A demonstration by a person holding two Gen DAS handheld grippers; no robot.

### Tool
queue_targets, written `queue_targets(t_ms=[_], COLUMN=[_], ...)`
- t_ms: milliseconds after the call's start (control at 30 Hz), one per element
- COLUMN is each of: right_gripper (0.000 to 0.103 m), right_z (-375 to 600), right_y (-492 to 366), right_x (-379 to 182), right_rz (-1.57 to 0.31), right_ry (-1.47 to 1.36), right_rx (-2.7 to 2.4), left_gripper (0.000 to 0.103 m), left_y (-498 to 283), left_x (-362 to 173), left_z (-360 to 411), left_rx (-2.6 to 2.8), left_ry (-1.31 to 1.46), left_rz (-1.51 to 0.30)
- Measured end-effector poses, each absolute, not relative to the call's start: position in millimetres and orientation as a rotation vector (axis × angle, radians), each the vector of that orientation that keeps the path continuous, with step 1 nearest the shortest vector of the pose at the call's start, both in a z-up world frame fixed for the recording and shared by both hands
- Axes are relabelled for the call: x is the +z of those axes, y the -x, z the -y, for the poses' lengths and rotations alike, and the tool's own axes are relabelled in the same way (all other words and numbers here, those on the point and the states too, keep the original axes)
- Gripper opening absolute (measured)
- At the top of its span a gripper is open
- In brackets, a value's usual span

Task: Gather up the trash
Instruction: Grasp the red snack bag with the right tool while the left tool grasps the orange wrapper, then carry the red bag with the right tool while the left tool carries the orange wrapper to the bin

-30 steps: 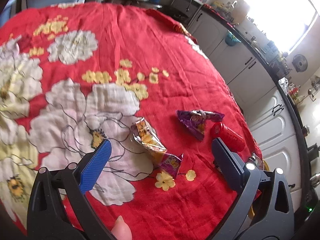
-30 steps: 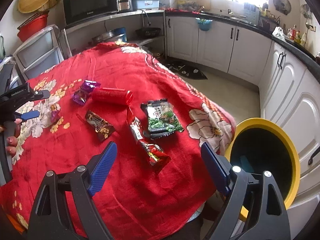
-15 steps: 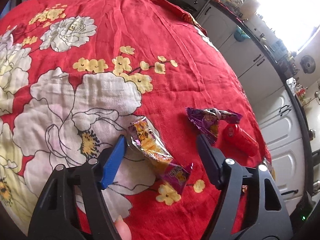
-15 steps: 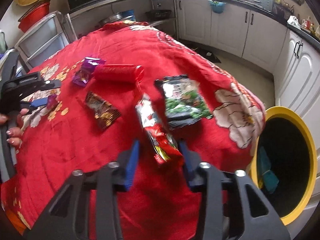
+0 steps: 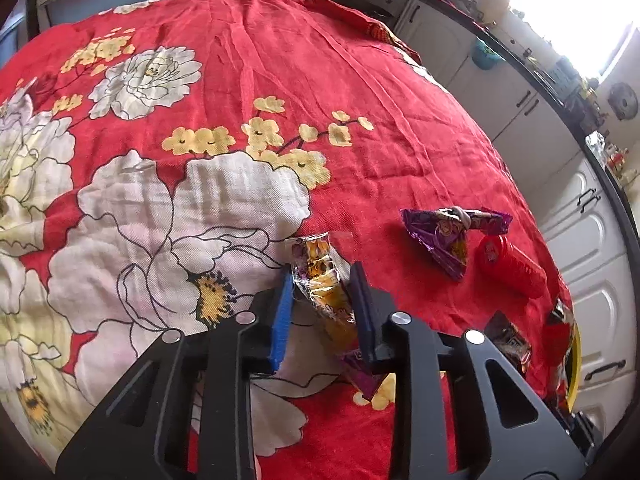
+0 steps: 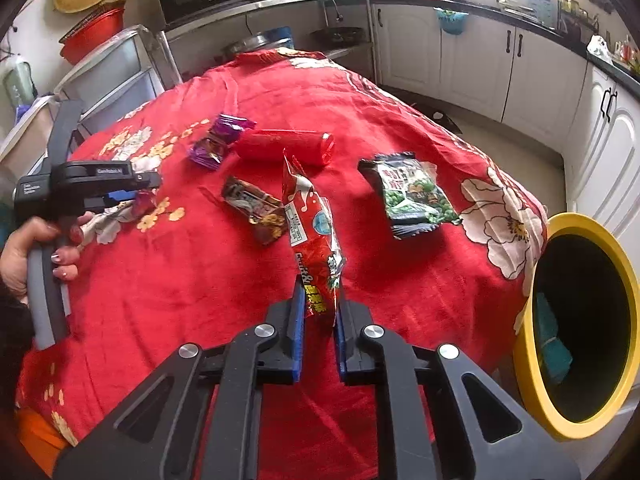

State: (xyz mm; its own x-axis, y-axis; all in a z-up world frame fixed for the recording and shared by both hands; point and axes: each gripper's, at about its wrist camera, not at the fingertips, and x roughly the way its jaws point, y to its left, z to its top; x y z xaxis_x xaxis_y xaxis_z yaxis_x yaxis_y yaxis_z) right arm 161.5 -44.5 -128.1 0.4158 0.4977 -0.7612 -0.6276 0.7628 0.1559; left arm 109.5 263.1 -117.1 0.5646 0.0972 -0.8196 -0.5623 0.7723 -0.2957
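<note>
Both grippers now clamped on wrappers

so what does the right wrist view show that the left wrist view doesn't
Only the right wrist view: the right gripper shut on a red wrapper, the green packet, the bin's dark inside.

Only the left wrist view: the left gripper closed on the yellow wrapper seen close up.

Both: purple wrapper, red tube, red tablecloth.
</note>
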Motion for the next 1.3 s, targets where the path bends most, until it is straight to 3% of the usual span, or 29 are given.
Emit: queue_targets(t_ms=[433, 1300], right_gripper=[0.011, 0.011], right_z=[44.9, 76.5], right_y=[-143.0, -133.6], right_x=[-110.3, -77.0], right_rz=[-0.853, -0.775], right_ry=[0.139, 0.076], right_rx=[0.748, 0.707], left_gripper=[0.006, 0.005], left_y=[-98.9, -106.4], left_x=[-98.2, -44.5], left_z=[-228.2, -138.0], left_rx=[0.268, 0.051], left_ry=[0.485, 0.348], left_rz=[-0.884, -0.795])
